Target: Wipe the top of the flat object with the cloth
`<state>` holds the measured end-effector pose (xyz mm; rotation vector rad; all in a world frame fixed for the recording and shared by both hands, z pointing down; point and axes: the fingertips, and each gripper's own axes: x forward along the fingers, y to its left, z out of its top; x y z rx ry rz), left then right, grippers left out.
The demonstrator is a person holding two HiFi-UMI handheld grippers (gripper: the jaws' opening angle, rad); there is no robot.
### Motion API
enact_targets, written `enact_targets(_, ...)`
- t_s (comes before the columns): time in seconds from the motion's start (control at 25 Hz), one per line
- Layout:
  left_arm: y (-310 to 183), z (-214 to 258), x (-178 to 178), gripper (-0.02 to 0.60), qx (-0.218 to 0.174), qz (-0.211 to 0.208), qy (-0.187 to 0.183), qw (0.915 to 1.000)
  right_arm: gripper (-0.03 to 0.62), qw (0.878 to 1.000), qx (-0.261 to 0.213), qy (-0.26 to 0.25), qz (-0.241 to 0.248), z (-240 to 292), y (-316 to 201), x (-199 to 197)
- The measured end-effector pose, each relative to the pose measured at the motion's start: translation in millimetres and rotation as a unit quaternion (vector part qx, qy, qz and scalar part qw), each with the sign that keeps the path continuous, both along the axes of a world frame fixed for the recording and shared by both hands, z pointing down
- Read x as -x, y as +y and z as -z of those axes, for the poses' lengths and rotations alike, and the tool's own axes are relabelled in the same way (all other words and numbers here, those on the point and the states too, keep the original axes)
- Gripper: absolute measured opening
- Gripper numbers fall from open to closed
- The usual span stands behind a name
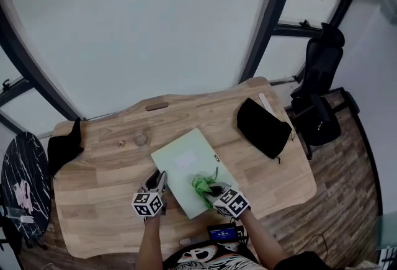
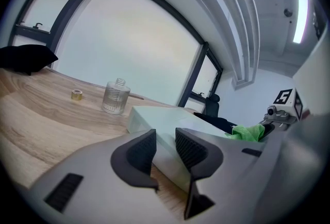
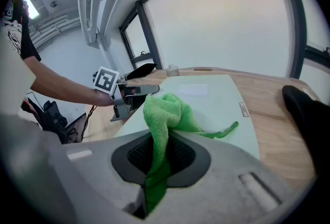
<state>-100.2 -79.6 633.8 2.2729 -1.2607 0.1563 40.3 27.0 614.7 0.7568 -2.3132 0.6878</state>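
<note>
**Cloth down at the near end, most of the top yet to wipe**

The pale green flat object [image 1: 186, 160] lies mid-surface [image 1: 105, 182], with the green cloth [image 1: 201, 185] bunched on its near end. The right tongs [image 1: 213, 192] are clamped on the cloth. The left tongs [image 1: 160, 180] sit at the object's left edge, jaws slightly apart, gripping nothing. I'd judge the wiping barely begun, with the far stretch left to do.

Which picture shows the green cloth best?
The right gripper view. There the green cloth fills the middle, pinched by the right gripper and trailing onto the pale board. The head view shows only a small green bunch; the left gripper view, a scrap at the right.
</note>
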Motion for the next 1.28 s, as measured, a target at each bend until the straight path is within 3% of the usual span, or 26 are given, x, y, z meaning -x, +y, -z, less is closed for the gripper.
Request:
enact_targets(0.52, 2, 1, 0, 0.118, -0.013, -0.004, -0.021, 0.9997, 0.025, 1.000, 0.020, 0.009, -0.002, -6, -2, -3)
enact_targets(1.28, 3, 3, -2, 0.118, -0.015, -0.006, -0.021, 0.9997, 0.025, 1.000, 0.014, 0.016, 0.008, -5, -42, 9)
